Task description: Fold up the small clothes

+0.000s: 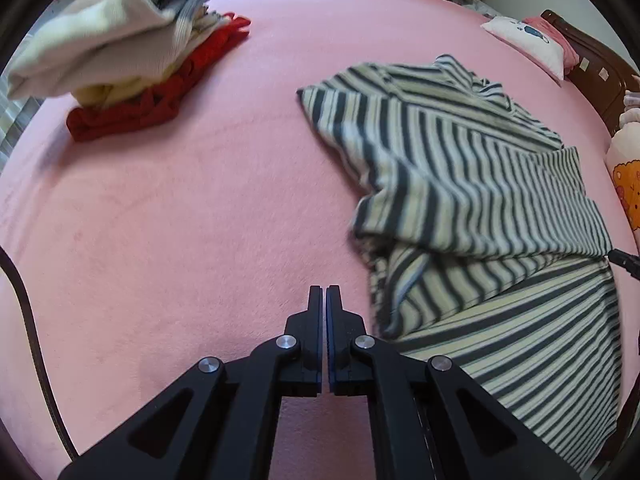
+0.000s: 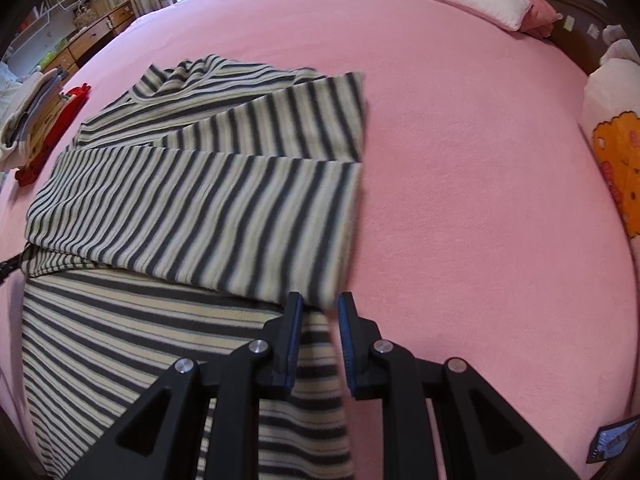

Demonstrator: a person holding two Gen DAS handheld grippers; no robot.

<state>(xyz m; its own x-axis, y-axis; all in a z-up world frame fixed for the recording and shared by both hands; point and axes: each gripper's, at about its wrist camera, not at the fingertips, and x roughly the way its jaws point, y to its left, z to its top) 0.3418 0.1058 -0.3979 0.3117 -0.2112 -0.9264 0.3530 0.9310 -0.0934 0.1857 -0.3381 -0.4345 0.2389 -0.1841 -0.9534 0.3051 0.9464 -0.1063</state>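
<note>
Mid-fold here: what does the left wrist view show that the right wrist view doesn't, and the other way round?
Left wrist only: the left gripper, shut on nothing, over bare pink sheet beside the shirt.

Right wrist only: the right gripper with the striped shirt's edge between its fingers, and wooden drawers past the bed.

Both: the partly folded striped shirt, the pile of folded clothes on a red garment, and the white pillow.

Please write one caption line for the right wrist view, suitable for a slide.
Right gripper holding the edge of a half-folded striped shirt on a pink bed, a pillow at the far end.
</note>
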